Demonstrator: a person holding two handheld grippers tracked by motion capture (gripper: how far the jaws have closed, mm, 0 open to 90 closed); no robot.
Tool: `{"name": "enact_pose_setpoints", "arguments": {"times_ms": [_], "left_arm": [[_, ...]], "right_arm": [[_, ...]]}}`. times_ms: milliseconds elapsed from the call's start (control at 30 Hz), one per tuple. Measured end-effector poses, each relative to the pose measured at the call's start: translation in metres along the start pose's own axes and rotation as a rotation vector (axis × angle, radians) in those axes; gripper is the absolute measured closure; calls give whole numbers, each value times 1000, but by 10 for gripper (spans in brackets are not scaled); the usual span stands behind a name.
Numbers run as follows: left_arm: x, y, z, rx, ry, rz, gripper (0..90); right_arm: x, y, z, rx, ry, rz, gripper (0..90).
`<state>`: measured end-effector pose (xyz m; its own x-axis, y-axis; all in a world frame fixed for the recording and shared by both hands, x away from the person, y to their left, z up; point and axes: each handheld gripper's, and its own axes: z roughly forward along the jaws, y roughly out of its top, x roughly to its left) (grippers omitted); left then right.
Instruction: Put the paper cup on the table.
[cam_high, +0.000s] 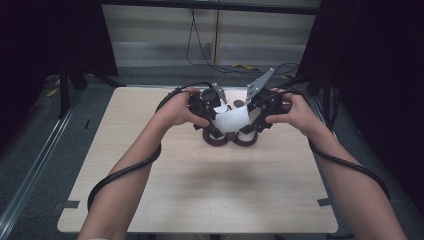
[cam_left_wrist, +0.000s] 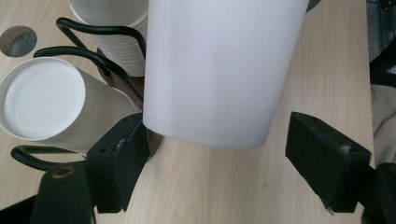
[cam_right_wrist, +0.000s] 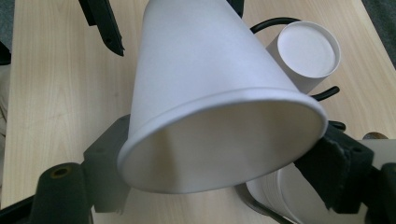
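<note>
A white paper cup (cam_high: 231, 120) is held on its side above the middle of the table, between both grippers. In the right gripper view my right gripper (cam_right_wrist: 224, 158) is shut on the cup (cam_right_wrist: 201, 74) at its wide open rim, with a jaw pressing each side. The left gripper (cam_left_wrist: 217, 140) stands open around the cup's (cam_left_wrist: 219, 70) narrow bottom end. Its left jaw sits against the cup wall, while the right jaw stays a clear gap away. Seen from above, the left gripper (cam_high: 212, 117) and right gripper (cam_high: 252, 117) face each other across the cup.
Two brown-based holders (cam_high: 217, 140) with black wire loops stand under the cup, each with a stack of upside-down white cups (cam_left_wrist: 39, 105) (cam_right_wrist: 308, 51). A small round hole (cam_left_wrist: 17, 41) lies in the wooden table (cam_high: 150, 175). Cables trail off both sides.
</note>
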<state>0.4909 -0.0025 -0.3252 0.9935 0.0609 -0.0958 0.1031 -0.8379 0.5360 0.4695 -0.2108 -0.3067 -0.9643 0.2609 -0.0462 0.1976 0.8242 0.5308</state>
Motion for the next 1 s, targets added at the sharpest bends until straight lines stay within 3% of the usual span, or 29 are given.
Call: {"name": "enact_pose_setpoints", "arguments": {"times_ms": [633, 1000], "left_arm": [[-1, 2, 5, 20, 9, 30, 250], [-2, 3, 5, 42, 25, 71, 312]], "right_arm": [[0, 4, 4, -1, 24, -3, 193], [0, 6, 6, 0, 40, -7, 190]]}}
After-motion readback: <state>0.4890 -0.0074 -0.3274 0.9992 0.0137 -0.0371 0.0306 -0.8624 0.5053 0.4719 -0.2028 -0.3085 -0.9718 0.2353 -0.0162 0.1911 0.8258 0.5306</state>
